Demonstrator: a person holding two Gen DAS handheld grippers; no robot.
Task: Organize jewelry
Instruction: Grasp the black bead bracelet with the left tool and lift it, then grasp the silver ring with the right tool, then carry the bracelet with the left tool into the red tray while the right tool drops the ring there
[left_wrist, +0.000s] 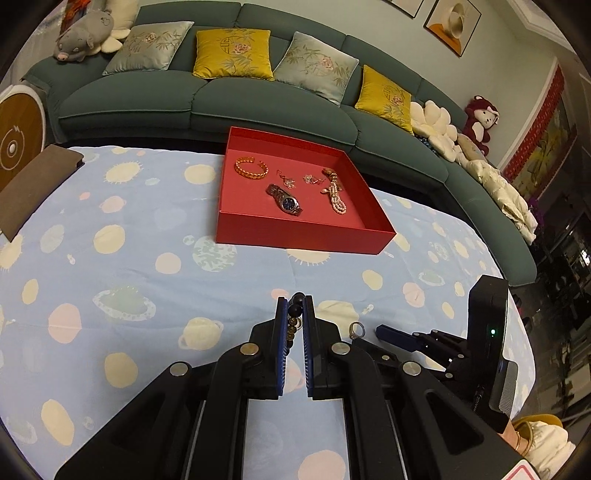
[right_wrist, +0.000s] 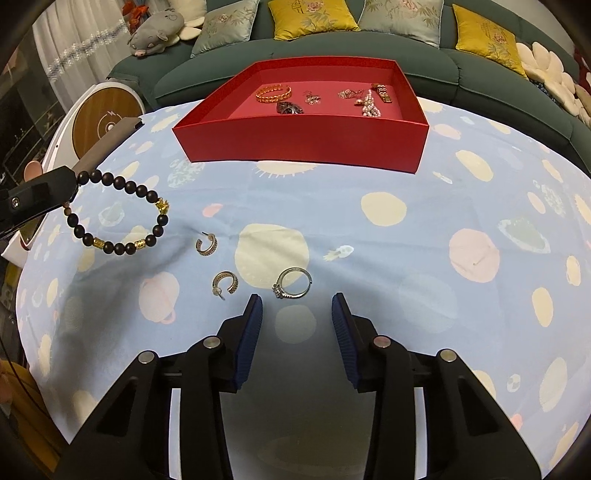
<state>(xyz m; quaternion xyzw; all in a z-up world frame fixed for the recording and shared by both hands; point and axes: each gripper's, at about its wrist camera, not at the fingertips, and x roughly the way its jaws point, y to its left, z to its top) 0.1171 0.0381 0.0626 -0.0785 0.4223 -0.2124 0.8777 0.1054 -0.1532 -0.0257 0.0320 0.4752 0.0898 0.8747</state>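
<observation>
Left wrist view
left gripper (left_wrist: 295, 314): fingers closed on the bead bracelet (left_wrist: 295, 317), a few dark and gold beads showing in the narrow slot between the blue pads
bracelet's lie: it runs along the slot, in line with the fingers
red box (left_wrist: 306, 236): straight ahead of the left fingers across the patterned cloth, well apart; it already holds a gold bangle (left_wrist: 251, 168), a watch (left_wrist: 286, 201) and a pearl strand (left_wrist: 337, 201)
ring (left_wrist: 356, 329): on the worktop just right of the left fingers, with the tip of the right gripper (left_wrist: 391, 336) near it

Right wrist view
right gripper (right_wrist: 297, 310): fingers part open, nothing between the pads
ring (right_wrist: 293, 283): flat on the cloth just ahead of the fingertips, a little left of the midline, its stone at the near-left end of the band
band's long way: roughly left to right, so across the gap between the fingers
two hoop earrings (right_wrist: 216, 264): further left on the cloth, apart from each other and beside the ring
bead bracelet (right_wrist: 118, 212): hangs as an open loop from the left gripper (right_wrist: 70, 184) at the far left edge
red box (right_wrist: 303, 144): beyond the ring, dead ahead

Judgement
nearer hand: the right for the ring, the left for carrying the bracelet on to the box
</observation>
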